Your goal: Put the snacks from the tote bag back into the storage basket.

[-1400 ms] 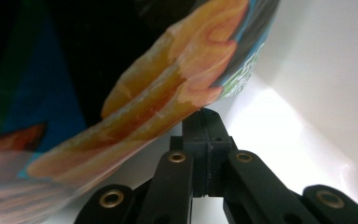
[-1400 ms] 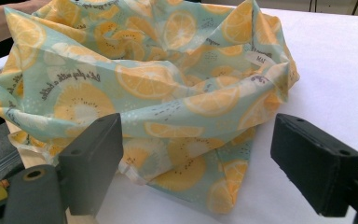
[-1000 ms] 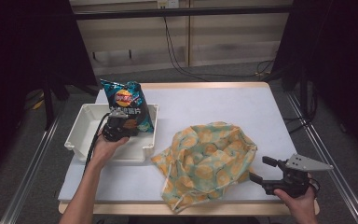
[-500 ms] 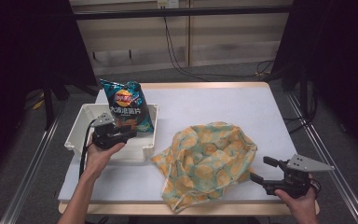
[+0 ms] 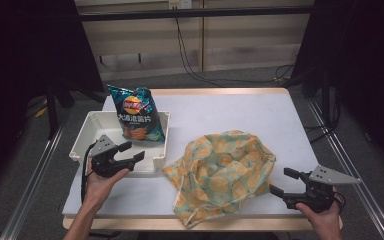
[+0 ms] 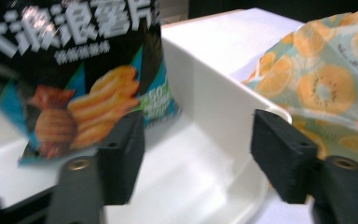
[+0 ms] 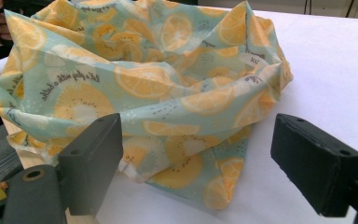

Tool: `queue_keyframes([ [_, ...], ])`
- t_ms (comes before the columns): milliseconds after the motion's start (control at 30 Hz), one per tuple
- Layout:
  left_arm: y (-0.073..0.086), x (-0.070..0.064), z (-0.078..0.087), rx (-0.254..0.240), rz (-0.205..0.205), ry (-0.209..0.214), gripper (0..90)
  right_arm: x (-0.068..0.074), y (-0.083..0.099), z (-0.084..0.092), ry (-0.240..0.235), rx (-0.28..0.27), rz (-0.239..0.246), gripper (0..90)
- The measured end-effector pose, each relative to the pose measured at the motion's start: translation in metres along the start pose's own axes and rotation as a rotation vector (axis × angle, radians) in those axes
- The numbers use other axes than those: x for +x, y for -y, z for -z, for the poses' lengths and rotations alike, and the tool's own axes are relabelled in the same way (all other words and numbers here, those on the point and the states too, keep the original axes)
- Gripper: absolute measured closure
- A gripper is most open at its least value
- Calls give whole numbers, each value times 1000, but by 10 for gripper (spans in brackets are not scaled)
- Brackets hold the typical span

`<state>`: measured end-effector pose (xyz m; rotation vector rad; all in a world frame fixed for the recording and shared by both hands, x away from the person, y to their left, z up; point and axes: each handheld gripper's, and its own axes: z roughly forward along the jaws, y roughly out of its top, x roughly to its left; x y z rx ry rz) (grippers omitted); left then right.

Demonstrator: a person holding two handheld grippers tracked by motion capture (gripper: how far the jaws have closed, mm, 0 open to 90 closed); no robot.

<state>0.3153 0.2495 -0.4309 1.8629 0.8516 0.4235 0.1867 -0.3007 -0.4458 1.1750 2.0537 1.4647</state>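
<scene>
One bag of crisps (image 5: 137, 115) stands nearly upright in the white bin (image 5: 91, 124), leaning against the bin's far wall with its top above the rim. In the left gripper view it fills the upper left, close ahead of the jaws. The left gripper (image 5: 132, 151) hangs over the bin's near right corner, jaws spread wide with nothing between them — the bag is just beyond, not touched. The orange-print cloth bag (image 5: 225, 170) lies crumpled on the table (image 5: 230, 112), just right of the bin; its mouth cannot be made out from here. The right gripper (image 5: 284, 181) sits at the cloth's near right edge, low over the table, jaws likewise wide apart and empty — in the right gripper view the cloth (image 7: 158, 93) lies just past the two pads, apart from them.

My reading is that the work has barely begun: the crisps look bound for the cloth bag, and neither has been gripped. Left to do, as I judge it, are closing on the crisps, lifting them clear of the bin, opening the cloth with the other gripper, and putting them inside.
</scene>
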Motion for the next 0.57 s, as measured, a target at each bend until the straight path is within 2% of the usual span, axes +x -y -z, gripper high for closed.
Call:
queue_keyframes([
  [67,2,-1,3,2,-1,-8,313,0,0,0,1,0,2,164],
  [100,6,-3,8,-13,17,-14,275,0,0,0,4,-3,0,164],
  [167,7,-4,11,-15,24,-10,256,0,-1,0,3,-5,1,164],
  [200,8,-6,13,-22,26,-9,256,0,-1,0,3,-5,1,164],
  [233,10,-9,16,-27,22,-12,208,0,-1,0,4,-4,-1,164],
  [300,16,-15,22,-38,26,-24,182,0,-1,-1,3,1,-1,164],
  [367,19,-16,23,-45,31,-27,159,-1,0,-1,6,0,0,164],
  [433,25,-15,24,-44,54,-29,141,-2,0,-1,8,-2,0,164],
  [500,29,-14,25,-55,59,-19,125,-2,0,0,15,-1,-5,155],
  [567,31,-14,25,-52,60,-26,110,-2,0,1,29,-5,-5,146],
])
